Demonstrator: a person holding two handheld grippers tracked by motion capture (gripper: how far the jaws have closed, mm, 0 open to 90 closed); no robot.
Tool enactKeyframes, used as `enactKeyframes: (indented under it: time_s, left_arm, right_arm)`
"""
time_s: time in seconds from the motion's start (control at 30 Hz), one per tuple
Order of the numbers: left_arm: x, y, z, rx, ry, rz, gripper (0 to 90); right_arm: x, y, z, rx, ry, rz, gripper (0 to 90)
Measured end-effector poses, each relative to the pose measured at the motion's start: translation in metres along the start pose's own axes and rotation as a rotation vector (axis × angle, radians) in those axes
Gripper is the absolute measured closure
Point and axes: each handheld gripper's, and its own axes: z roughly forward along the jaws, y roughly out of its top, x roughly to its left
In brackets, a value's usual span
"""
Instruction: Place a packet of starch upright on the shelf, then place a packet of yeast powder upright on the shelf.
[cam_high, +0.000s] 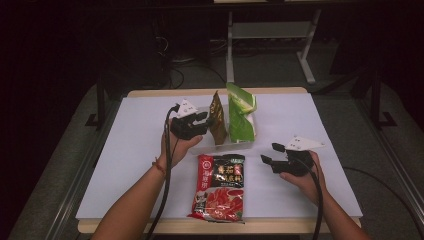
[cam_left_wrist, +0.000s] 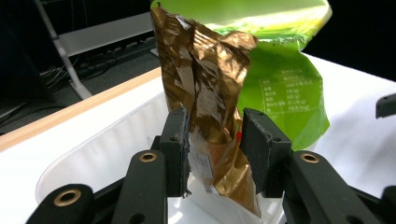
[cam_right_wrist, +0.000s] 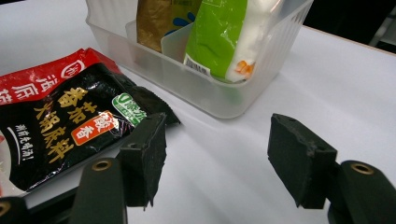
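Observation:
A crinkled gold bag (cam_high: 217, 120) (cam_left_wrist: 205, 93) stands upright in a clear plastic bin (cam_high: 220, 148) (cam_left_wrist: 102, 154), beside a green bag (cam_high: 241, 117) (cam_left_wrist: 285, 93). My left gripper (cam_high: 205, 119) (cam_left_wrist: 212, 140) reaches in from the left with the gold bag's lower part between its jaws. The left pad lies against the foil, the right pad stands a sliver off it, and the foil is not squeezed. My right gripper (cam_high: 270, 153) (cam_right_wrist: 219, 154) hovers open and empty over the white table, right of a red and black soup-base packet (cam_high: 220, 187) (cam_right_wrist: 56, 121) lying flat.
In the right gripper view the bin's wall (cam_right_wrist: 210, 93) is close ahead, with the green bag (cam_right_wrist: 215, 37) and gold bag (cam_right_wrist: 152, 23) inside. The white table top (cam_high: 300, 120) ends at a wooden edge; dark floor and metal frames lie beyond.

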Motion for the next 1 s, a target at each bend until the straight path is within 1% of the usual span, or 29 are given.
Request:
enactKeyframes:
  time_s: [0.07, 0.17, 0.23, 0.43, 0.47, 0.5, 0.6, 0.63, 0.7, 0.73, 0.8, 0.83, 0.87, 0.9, 0.93, 1.0]
  left_arm:
    - [0.000, -0.001, -0.002, 0.004, -0.003, 0.012, 59.0]
    - [0.001, -0.003, -0.005, 0.005, -0.005, 0.021, 57.8]
    - [0.001, -0.003, -0.009, 0.008, -0.003, 0.037, 56.2]
    - [0.002, -0.002, -0.017, 0.009, -0.012, 0.047, 53.4]
    - [0.002, -0.002, -0.017, 0.009, -0.012, 0.047, 53.0]
    - [0.002, -0.002, -0.019, 0.011, -0.004, 0.054, 53.0]
    - [0.002, -0.004, -0.025, 0.026, 0.000, 0.073, 50.1]
    - [0.002, -0.004, -0.025, 0.026, 0.000, 0.073, 49.5]
    - [0.002, -0.006, -0.030, 0.027, -0.011, 0.077, 49.0]
    - [0.002, -0.008, -0.036, 0.027, -0.006, 0.083, 47.5]
    - [0.002, -0.011, -0.043, 0.026, -0.009, 0.092, 46.5]
    - [0.002, -0.011, -0.043, 0.026, -0.009, 0.092, 45.8]
    - [0.002, -0.012, -0.047, 0.029, -0.004, 0.097, 45.8]
    - [0.003, -0.013, -0.050, 0.033, -0.005, 0.099, 44.2]
    - [0.004, -0.016, -0.057, 0.029, -0.004, 0.101, 43.7]
    - [0.004, -0.018, -0.064, 0.029, 0.000, 0.104, 41.1]
  right_arm:
    - [-0.001, -0.001, 0.000, 0.005, -0.002, 0.001, 36.6]
    - [-0.001, 0.000, -0.001, 0.002, -0.005, 0.002, 36.6]
    - [-0.001, 0.000, -0.002, -0.004, -0.004, 0.001, 36.6]
    - [-0.001, -0.001, -0.002, 0.003, -0.007, 0.002, 36.5]
    - [-0.001, -0.001, -0.002, 0.003, -0.007, 0.002, 36.5]
    - [0.000, -0.001, -0.002, 0.003, -0.009, 0.001, 36.5]
    - [0.001, 0.001, -0.004, -0.001, -0.009, -0.003, 36.6]
    - [0.001, 0.001, -0.004, -0.001, -0.009, -0.003, 36.6]
    - [0.002, 0.000, -0.004, -0.001, -0.004, -0.006, 36.5]
    - [0.004, -0.001, -0.005, 0.006, -0.002, -0.014, 36.5]
    - [0.004, -0.001, -0.006, 0.005, -0.005, -0.016, 36.5]
    - [0.004, -0.001, -0.006, 0.005, -0.005, -0.016, 36.5]
    - [0.004, 0.000, -0.006, 0.004, -0.005, -0.013, 36.5]
    - [0.005, 0.000, -0.006, 0.008, -0.001, -0.019, 36.4]
    - [0.006, 0.000, -0.006, 0.008, 0.001, -0.023, 36.4]
    - [0.007, 0.001, -0.005, 0.015, 0.004, -0.023, 36.3]
